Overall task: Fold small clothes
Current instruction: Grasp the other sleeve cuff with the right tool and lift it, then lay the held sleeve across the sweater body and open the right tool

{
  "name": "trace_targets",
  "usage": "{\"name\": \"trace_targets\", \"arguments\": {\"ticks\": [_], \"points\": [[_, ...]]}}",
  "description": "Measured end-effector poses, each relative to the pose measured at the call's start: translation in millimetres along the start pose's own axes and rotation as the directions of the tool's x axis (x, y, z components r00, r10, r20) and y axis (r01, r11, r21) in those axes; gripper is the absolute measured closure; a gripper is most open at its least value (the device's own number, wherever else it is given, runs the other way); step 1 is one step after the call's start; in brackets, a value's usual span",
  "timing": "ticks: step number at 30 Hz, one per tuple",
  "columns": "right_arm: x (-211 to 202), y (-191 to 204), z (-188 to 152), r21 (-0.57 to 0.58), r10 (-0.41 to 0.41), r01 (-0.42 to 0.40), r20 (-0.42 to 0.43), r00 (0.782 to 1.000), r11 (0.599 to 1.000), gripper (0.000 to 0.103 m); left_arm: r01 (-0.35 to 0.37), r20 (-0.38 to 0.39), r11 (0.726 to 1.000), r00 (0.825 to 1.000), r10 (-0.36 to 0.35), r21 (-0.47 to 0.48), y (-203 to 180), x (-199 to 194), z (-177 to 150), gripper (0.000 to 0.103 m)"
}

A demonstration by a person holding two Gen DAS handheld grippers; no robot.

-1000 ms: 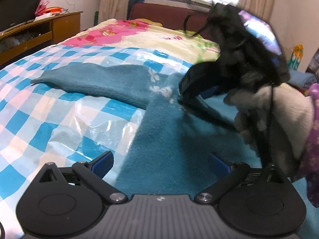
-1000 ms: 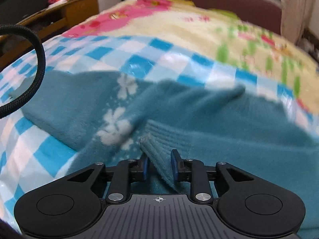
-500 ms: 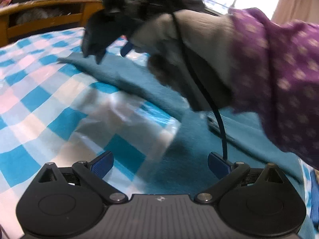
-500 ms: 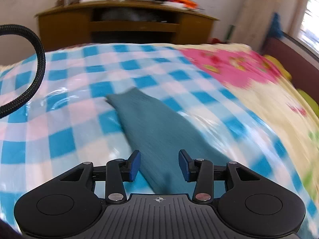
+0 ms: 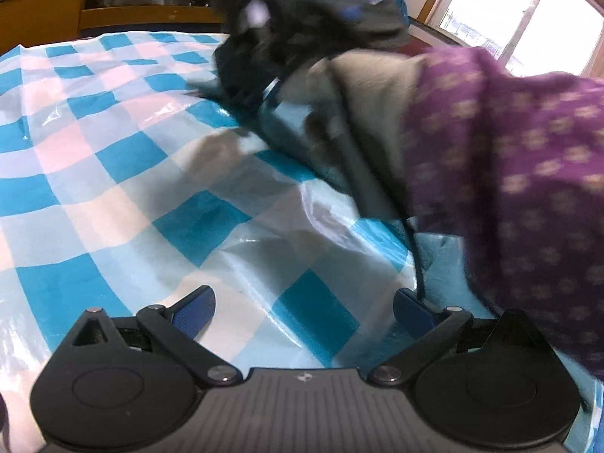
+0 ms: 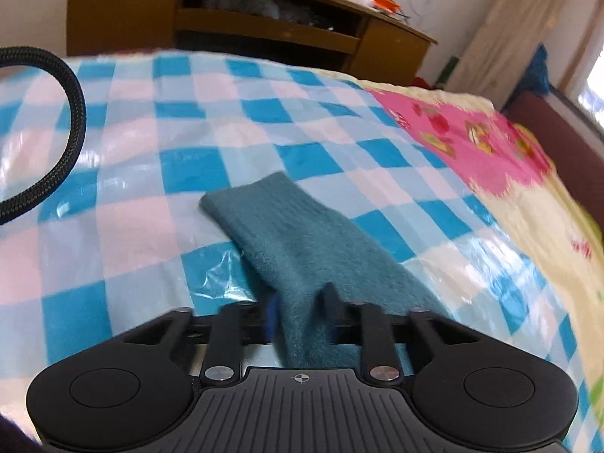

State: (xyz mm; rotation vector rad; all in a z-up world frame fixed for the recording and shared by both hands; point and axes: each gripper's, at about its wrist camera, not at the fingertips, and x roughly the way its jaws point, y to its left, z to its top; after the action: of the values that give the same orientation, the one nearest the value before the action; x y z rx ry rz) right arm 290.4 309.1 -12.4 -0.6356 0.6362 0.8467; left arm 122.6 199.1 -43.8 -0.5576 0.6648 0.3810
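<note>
Teal sleeve (image 6: 298, 241) pinched in right gripper (image 6: 300, 311), left gripper (image 5: 304, 307) spread wide over checked cover (image 5: 113, 173).

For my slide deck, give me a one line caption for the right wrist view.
Right claw closing on a teal sweater sleeve lying on the blue checked cover.

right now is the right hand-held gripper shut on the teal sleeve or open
Shut on it: the right hand-held gripper has its fingers closed in against the teal sleeve, pinching a raised ridge of cloth between them.
</note>
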Motion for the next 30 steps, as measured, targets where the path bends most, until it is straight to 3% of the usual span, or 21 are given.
{"name": "trace_targets", "arguments": {"ticks": [8,12,14,16,20,25,27,28,30], "points": [[-91,-68,-14,0.238,0.014,-0.042,0.12,0.993,0.97,0.096,-0.029,0.064,0.994,0.998,0.022,0.105,-22,-3,-6,0.0],[-156,-120,-47,0.391,-0.019,-0.058,0.189,0.982,0.919,0.097,-0.011,0.055,0.987,0.998,0.002,0.161,-40,0,2,0.0],[-186,-144,-68,0.464,-0.041,-0.071,0.229,0.973,0.883,0.097,-0.017,0.11,0.974,0.994,-0.008,0.226,-58,1,11,0.0],[-217,-171,-95,0.546,-0.078,-0.086,0.271,0.959,0.833,0.097,-0.066,0.182,0.942,0.983,0.005,0.329,-87,3,19,0.0],[-258,-219,-151,0.694,-0.148,-0.117,0.311,0.939,0.711,0.097,-0.057,0.181,0.887,0.983,-0.031,0.459,-143,32,25,0.0],[-291,-264,-248,0.85,-0.269,-0.112,0.284,0.92,0.514,0.096,-0.116,0.229,0.81,0.973,-0.023,0.574,-185,54,0,0.0],[-285,-277,-288,0.9,-0.275,-0.097,0.231,0.933,0.426,0.096,-0.156,0.24,0.772,0.971,0.005,0.617,-196,68,-11,0.0],[-275,-283,-312,0.928,-0.252,-0.101,0.2,0.947,0.358,0.096,-0.183,0.243,0.746,0.97,0.029,0.64,-200,76,-17,0.0],[-254,-286,-341,0.951,-0.217,-0.057,0.127,0.968,0.303,0.095,-0.229,0.241,0.694,0.967,0.082,0.683,-204,88,-27,0.0]]}}
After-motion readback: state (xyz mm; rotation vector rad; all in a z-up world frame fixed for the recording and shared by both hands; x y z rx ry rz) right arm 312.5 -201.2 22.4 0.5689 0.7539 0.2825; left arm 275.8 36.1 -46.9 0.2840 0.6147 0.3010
